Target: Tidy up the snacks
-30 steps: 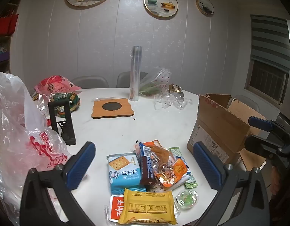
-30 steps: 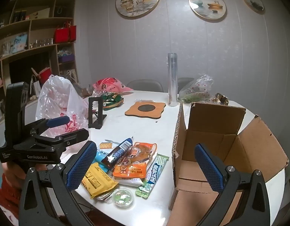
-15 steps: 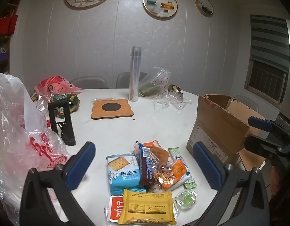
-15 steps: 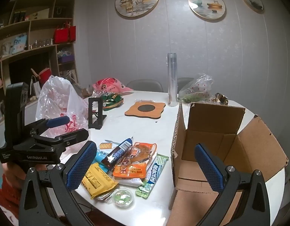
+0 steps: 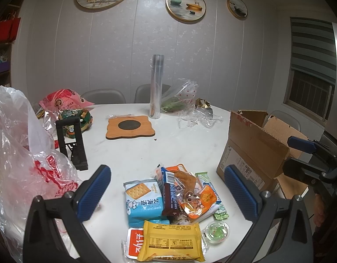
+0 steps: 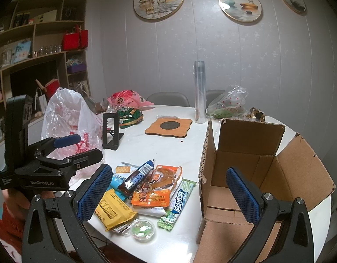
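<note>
Left gripper [image 5: 166,186] is held wide open, nothing between its pads; right gripper [image 6: 168,188] likewise agape and empty. Both are poised above the table [image 5: 190,144], no contact made. Snack pile [image 5: 170,201] is seen lying at the near table edge, just beside the open box [image 6: 267,171], which holds nothing visible. Against the earlier frames almost no change is noted: only a slight drift of the left view, snacks unmoved. No packet has yet been lifted; sorting is judged not begun.
</note>
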### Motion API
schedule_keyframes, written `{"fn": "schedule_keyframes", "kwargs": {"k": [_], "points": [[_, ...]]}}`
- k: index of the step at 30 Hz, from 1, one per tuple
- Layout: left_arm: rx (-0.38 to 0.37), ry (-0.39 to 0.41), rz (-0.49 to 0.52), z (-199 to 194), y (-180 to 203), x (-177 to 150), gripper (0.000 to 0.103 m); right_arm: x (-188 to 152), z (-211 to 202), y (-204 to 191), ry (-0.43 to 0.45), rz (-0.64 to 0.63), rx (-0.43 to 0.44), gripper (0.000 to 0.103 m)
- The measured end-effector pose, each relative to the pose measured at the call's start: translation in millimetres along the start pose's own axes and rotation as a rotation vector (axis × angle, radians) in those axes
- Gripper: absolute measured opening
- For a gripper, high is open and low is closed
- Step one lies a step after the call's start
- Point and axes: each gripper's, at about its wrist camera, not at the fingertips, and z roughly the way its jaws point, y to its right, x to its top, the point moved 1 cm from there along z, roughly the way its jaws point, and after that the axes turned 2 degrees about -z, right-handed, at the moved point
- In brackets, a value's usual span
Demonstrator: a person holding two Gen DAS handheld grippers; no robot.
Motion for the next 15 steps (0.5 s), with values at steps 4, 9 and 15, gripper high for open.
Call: {"fn": "schedule_keyframes", "kwargs": {"k": [4, 9, 15], "points": [[-0.001, 0.000, 0.000, -0.1, 0.0, -0.2, 0.102, -0.1, 0.3, -0.1, -0.001, 0.000, 0.001, 0.103], [-0.001, 0.000, 0.002, 0.0, 0.1, -0.1, 0.102, -0.3, 0.8, -0.8, -0.001, 0.000, 0.001, 0.103], [-0.006, -0.003, 0.000, 2.3, 1.2, 0.5, 0.102, -0.3, 1.3, -0.9, -0.002, 0.003, 0.003, 0.103]]}}
